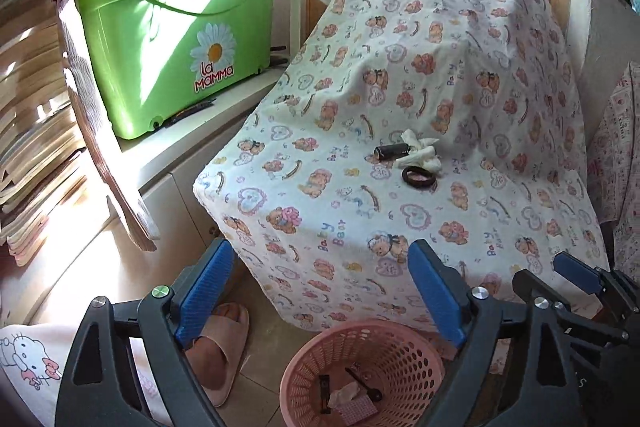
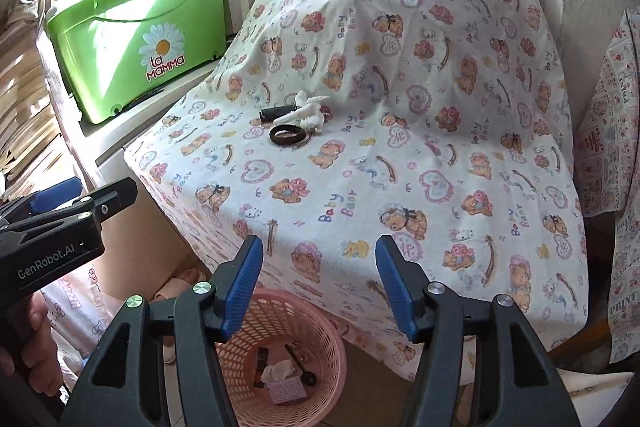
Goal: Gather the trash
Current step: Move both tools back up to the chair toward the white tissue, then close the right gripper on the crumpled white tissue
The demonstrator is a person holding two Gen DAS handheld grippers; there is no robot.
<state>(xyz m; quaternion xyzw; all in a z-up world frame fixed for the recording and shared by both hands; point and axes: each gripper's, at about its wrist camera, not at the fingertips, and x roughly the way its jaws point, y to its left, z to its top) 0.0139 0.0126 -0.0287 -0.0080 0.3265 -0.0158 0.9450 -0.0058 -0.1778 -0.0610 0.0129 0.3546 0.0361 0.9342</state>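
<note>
Both sets of tongs, left gripper and right gripper, agape and empty above pink perforated plastic basket; white crumpled tissue, black cylinder and dark ring beyond on bear-print cloth.

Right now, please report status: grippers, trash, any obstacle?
Left gripper open, empty. Right gripper open, empty. Tissue, black roll, ring on cloth. Basket below, partly filled. Nothing blocking.

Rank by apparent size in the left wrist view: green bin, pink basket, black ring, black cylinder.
1. green bin
2. pink basket
3. black ring and black cylinder: look alike, not ranked.
</note>
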